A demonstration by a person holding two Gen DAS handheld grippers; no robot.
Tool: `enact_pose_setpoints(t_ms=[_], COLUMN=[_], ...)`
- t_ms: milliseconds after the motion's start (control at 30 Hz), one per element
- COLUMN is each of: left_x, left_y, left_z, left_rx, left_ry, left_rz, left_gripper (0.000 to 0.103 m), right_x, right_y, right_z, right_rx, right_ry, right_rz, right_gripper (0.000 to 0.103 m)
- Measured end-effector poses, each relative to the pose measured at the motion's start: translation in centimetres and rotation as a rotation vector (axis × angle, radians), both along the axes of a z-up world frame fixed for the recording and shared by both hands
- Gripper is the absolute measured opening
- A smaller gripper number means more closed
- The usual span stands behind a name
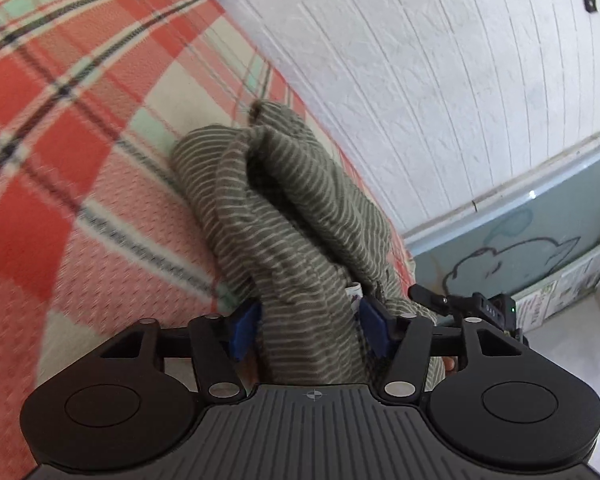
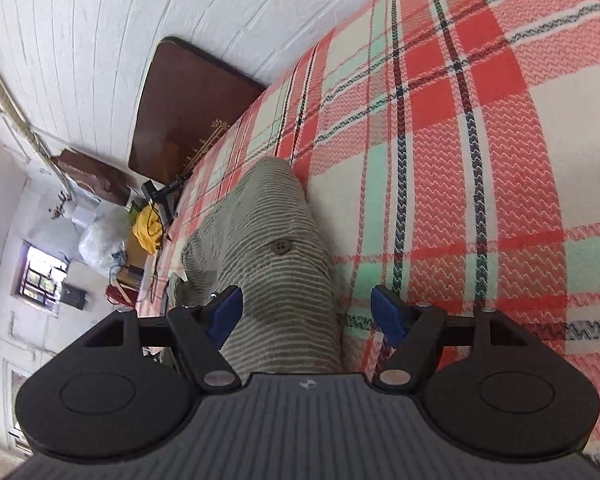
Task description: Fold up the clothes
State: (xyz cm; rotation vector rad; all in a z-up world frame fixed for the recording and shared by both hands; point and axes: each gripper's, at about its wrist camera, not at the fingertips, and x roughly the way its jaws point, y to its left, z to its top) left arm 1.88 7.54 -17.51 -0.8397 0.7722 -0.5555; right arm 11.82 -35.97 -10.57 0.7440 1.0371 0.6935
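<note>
I see the olive-green, white-striped knit garment (image 1: 292, 216) bunched in soft folds on the red, cream and mint plaid woven blanket (image 1: 60, 128). My left gripper (image 1: 308, 330) stands spread with cloth between its blue pads, grip uncertain. My right gripper (image 2: 306, 314) stands wide around the buttoned fabric.

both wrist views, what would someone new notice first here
The bold red, cream and mint plaid blanket fills most of both views. On it lies an olive striped garment, bunched between the fingers of the left hand-held gripper and running between the spread fingers of the right hand-held gripper, one dark button showing.
</note>
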Motion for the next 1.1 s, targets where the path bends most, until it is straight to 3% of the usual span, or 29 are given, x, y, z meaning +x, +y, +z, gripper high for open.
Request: enact_pose_setpoints(t_ms=[133, 200, 333, 533, 600, 667, 733, 800, 967, 1100], left_x=[-0.6, -1.5, -0.6, -0.1, -0.4, -0.7, -1.0, -0.6, 1.5, 5.1], left_y=[-0.2, 0.2, 0.1, -0.8, -0.8, -0.7, -0.7, -0.5, 0.9, 1.4], left_z=[0.6, -0.1, -0.4, -0.2, -0.2, -0.3, -0.3, 0.6, 4.9, 8.8], left_rx=[-0.013, -0.011, -0.050, -0.026, -0.027, -0.028, -0.030, -0.029, 0.033, 0.112], left_ry=[-0.007, 0.007, 0.019, 0.014, 0.023, 0.031, 0.039, 0.028, -0.071, -0.172], left_rz=[-0.004, 0.004, 0.027, 0.034, 0.047, 0.061, 0.073, 0.058, -0.027, -0.174], left_gripper=[0.075, 0.063, 0.066, 0.071, 0.061, 0.040, 0.034, 0.032, 0.031, 0.032], right_x=[0.3, 0.2, 0.6, 1.8, 1.8, 1.6, 1.2, 0.3, -3.8, -8.3], right_y=[0.4, 0.4, 0.6, 1.0, 1.2, 1.7, 1.7, 1.6, 2.6, 3.8], right_z=[0.0, 0.0, -0.4, -1.0, -1.2, -1.2, -1.0, -0.2, 3.7, 6.2], right_rx=[0.007, 0.013, 0.016, 0.078, 0.099, 0.082, 0.076, 0.097, 0.112, 0.120], right_ry=[0.005, 0.006, 0.007, 0.022, 0.023, 0.027, 0.039, 0.025, -0.070, -0.155], right_rz=[0.010, 0.027, 0.060, 0.098, 0.142, 0.173, 0.148, 0.114, 0.043, -0.118], right_gripper=[0.075, 0.075, 0.075, 0.074, 0.072, 0.057, 0.039, 0.033, 0.031, 0.032])
